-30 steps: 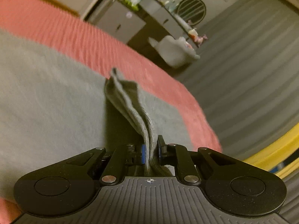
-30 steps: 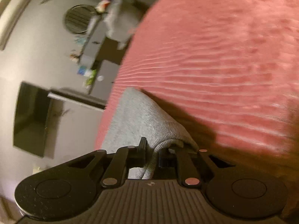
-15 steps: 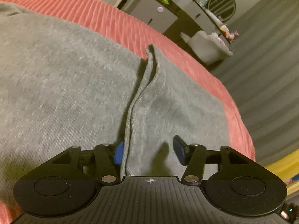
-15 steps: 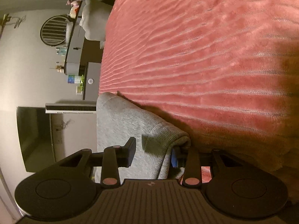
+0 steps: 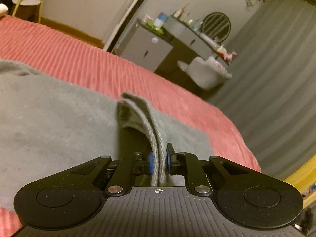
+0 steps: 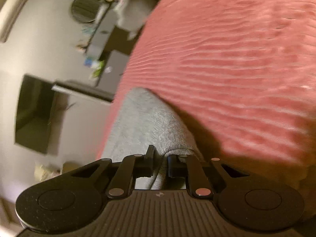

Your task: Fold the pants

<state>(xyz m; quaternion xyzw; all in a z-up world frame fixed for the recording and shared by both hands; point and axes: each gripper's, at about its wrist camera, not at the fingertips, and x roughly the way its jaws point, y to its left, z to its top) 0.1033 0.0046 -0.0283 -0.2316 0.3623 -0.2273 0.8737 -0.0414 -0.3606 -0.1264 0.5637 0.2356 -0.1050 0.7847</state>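
Grey pants (image 5: 55, 122) lie spread on a red ribbed bedspread (image 5: 79, 63). My left gripper (image 5: 159, 159) is shut on a raised fold of the pants' ribbed edge (image 5: 142, 114), which stands up between the blue pads. In the right wrist view my right gripper (image 6: 160, 162) is shut on a rounded fold of the grey pants (image 6: 146, 122), with the fabric draped over the right finger. The bedspread (image 6: 227, 69) fills the right of that view.
A grey cabinet and dark shelf with small items (image 5: 158, 45) stand beyond the bed, with a grey stuffed chair (image 5: 207, 73) and grey curtains (image 5: 276, 69). A dark TV screen (image 6: 33, 114) hangs on the wall. A round side table (image 5: 25, 2) stands far left.
Both grippers were open around the fabric half a second ago and have shut on it again. Both views have tilted back, showing more of the room.
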